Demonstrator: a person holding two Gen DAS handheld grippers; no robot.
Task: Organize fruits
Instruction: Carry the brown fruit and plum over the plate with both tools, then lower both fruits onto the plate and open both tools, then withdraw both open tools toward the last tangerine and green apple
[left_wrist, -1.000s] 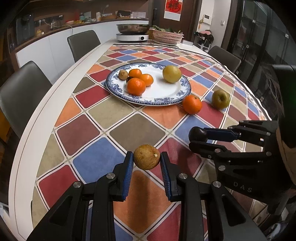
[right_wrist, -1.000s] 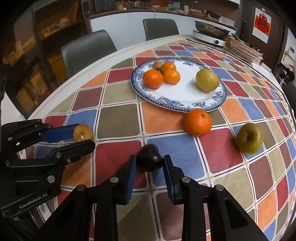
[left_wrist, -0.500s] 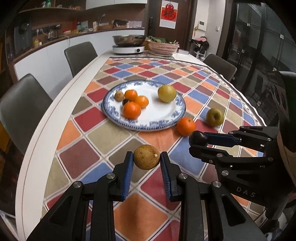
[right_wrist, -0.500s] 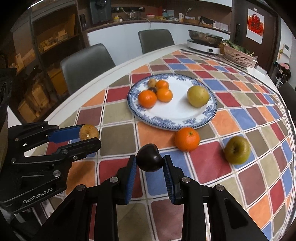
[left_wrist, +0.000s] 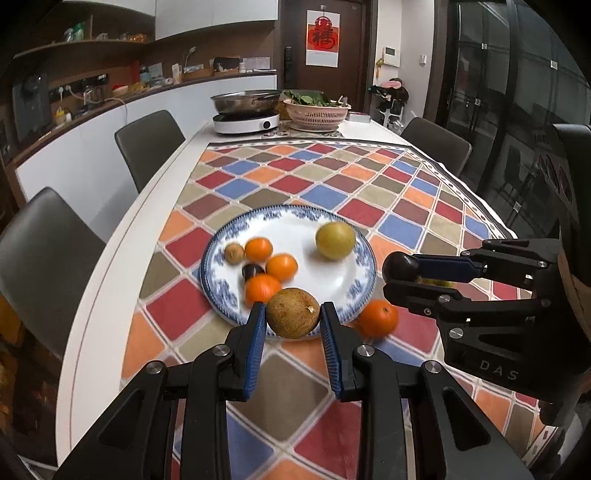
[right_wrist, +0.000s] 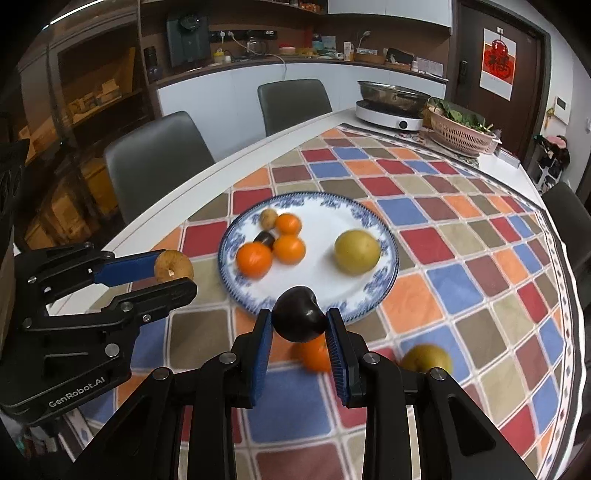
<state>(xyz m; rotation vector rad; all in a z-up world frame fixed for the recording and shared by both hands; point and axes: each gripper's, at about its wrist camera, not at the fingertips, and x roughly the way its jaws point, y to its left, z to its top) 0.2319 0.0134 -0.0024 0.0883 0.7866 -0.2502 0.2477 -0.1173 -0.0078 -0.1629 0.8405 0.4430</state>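
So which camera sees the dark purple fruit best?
The right wrist view: the dark purple fruit sits front and centre, sharp, pinched in the right gripper. In the left wrist view it is only a small dark ball at the side, seen past the gripper's fingers.

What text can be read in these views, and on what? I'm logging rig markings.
"DAS": on the right gripper body.
"GenRobot.AI": on the left gripper body.
"福": red door poster.
Counter packages: print too small to read.
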